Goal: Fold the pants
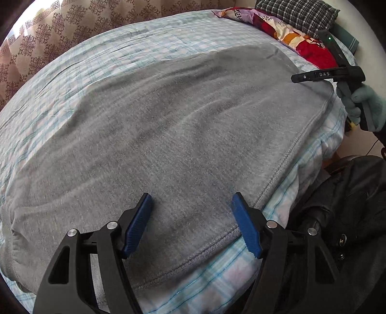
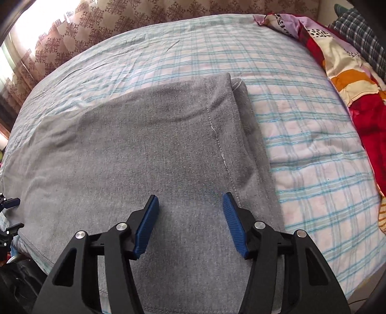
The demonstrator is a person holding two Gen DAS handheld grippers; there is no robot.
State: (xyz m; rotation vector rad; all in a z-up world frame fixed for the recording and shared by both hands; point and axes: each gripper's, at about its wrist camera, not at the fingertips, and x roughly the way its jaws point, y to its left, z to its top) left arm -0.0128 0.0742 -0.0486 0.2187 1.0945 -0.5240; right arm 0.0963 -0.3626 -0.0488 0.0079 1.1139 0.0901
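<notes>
Grey pants (image 1: 181,135) lie flat along a bed with a blue-checked sheet (image 1: 120,48). My left gripper (image 1: 191,203) is open and empty, just above the pants near their stitched near edge (image 1: 272,181). My right gripper (image 2: 190,203) is open and empty above the leg-hem end of the pants (image 2: 156,145), next to the hem stitching (image 2: 217,135). The right gripper also shows in the left wrist view (image 1: 328,74), held by a gloved hand at the far right end. The left gripper's fingertips (image 2: 10,201) show at the left edge of the right wrist view.
A colourful quilt (image 2: 349,84) and a dark checked pillow (image 1: 296,14) lie at the bed's right end. A patterned brown curtain (image 2: 120,21) hangs behind the bed. A black jacket (image 1: 342,217) is at the bed's near edge.
</notes>
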